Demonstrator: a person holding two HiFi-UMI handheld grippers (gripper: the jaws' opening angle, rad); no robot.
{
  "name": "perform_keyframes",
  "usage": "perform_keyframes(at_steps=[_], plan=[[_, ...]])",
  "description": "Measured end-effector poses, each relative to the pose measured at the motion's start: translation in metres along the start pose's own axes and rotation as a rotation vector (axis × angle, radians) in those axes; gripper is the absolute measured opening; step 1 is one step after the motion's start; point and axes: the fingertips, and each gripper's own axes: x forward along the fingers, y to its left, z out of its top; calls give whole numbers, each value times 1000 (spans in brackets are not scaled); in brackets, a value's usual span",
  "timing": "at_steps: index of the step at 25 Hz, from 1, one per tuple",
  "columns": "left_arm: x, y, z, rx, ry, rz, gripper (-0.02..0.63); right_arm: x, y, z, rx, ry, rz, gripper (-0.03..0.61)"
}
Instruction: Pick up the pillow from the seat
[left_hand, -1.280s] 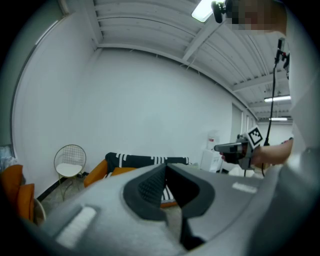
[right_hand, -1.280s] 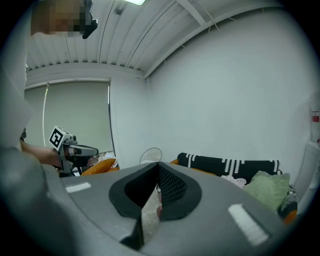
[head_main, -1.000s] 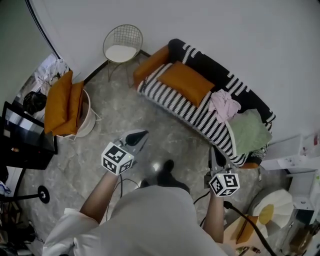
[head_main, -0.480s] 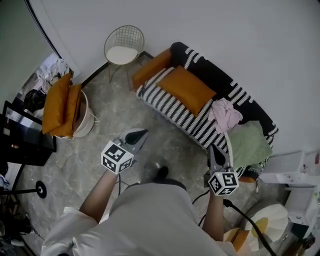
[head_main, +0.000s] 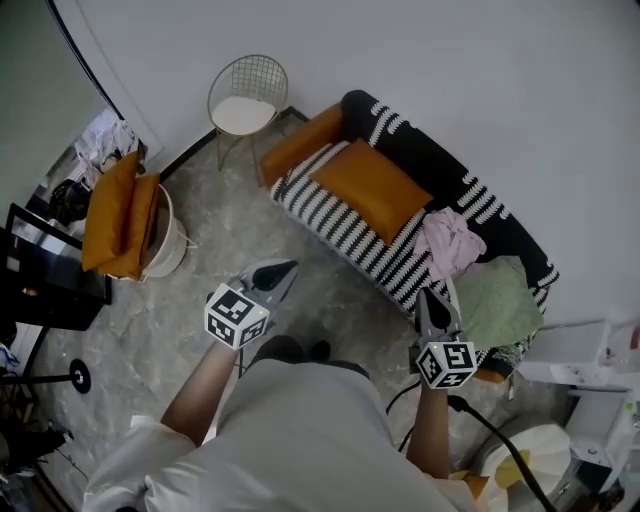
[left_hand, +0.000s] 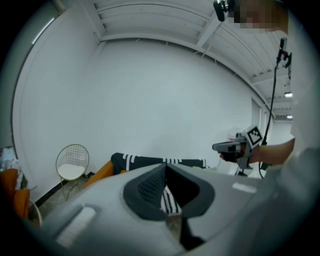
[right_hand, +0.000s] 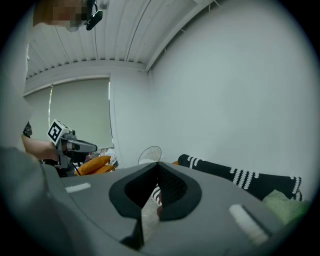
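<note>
The pillow (head_main: 372, 188) lies at the sofa's (head_main: 330, 222) end near the chair (head_main: 247, 95). It looks soft and light, so I'd pinch a corner. The left gripper (head_main: 287, 267) and right gripper (head_main: 429, 297) hang closed and empty, well apart from it.

**Chair, basket and loose cloths**

A round wire chair (head_main: 247, 98) with a white pad stands on the grey marbled floor (head_main: 215, 215), close against the white wall (head_main: 480, 90). Toward the floor's left edge, a white basket (head_main: 170, 250) holds two upright orange cushions (head_main: 115, 215), with a dark screen (head_main: 45, 285) beside it. A crumpled pink cloth (head_main: 450, 240) touches a green cloth (head_main: 500, 300).
</note>
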Motion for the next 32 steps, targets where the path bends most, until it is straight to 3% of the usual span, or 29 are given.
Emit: perform_keyframes(at_steps=[12,32], plan=[[44,59,12,-21,6,-14,0,64,-17,11,-4,35,-21,5],[155,258,66,-8,44,-176,0,257,-34,70,42,40,-164,5]])
